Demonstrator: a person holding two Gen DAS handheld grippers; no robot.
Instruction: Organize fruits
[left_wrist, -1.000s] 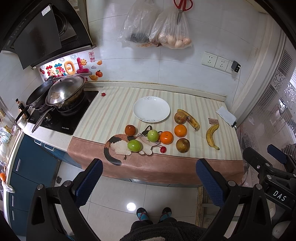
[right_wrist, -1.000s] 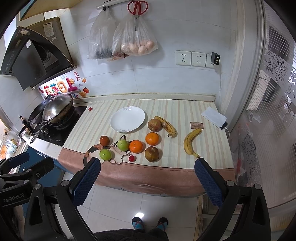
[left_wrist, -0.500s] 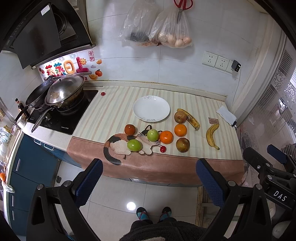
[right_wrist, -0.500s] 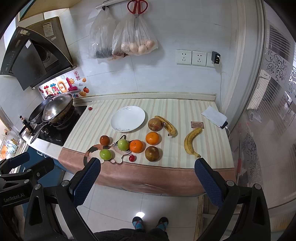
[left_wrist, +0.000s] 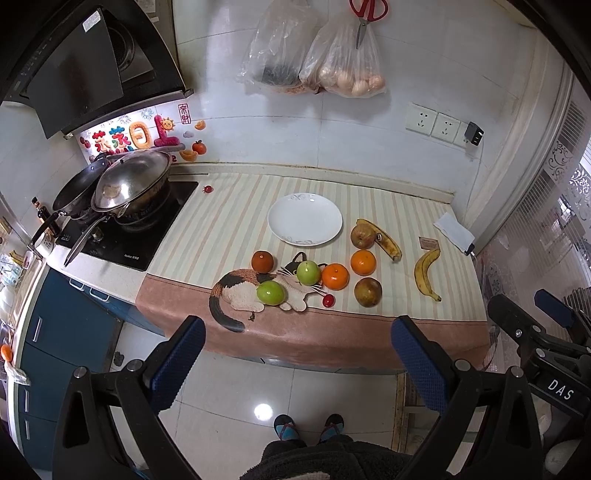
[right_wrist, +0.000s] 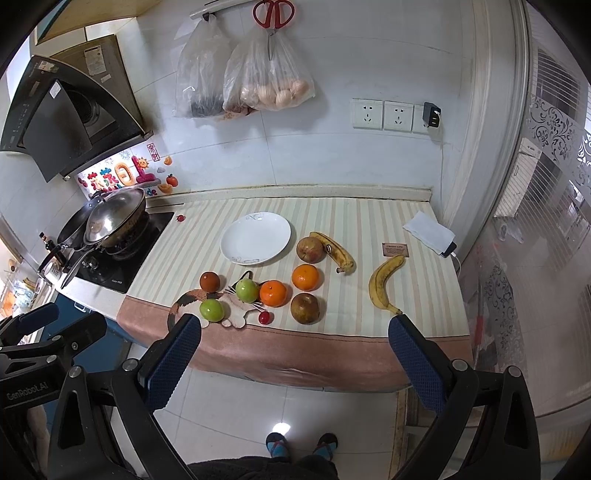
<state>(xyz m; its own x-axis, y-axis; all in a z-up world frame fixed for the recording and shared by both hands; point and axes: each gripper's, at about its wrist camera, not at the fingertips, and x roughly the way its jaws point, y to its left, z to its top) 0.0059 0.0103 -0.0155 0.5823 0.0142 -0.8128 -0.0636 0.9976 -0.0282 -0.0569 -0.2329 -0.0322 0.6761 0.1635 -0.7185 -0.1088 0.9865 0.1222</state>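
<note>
Fruits (left_wrist: 334, 275) are sitting scattered near the worktop's (left_wrist: 221, 229) front edge beside an empty white plate (left_wrist: 304, 218), while the left claw (left_wrist: 299, 363) and right claw (right_wrist: 295, 360) are hovering wide apart, gripping nothing.

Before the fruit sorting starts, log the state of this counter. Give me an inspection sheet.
Surface: striped cloth covering the counter, hanging over the front edge.
Job's things: white plate, nothing on it; two green apples, two oranges, two bananas and brownish fruits loose on the cloth.
Clutter: small card, folded white cloth.
Grippers: left claw and right claw open, holding nothing, short of the counter.
Cables: plug in wall socket.
Surroundings: wok on hob, hanging bags, scissors.
</note>
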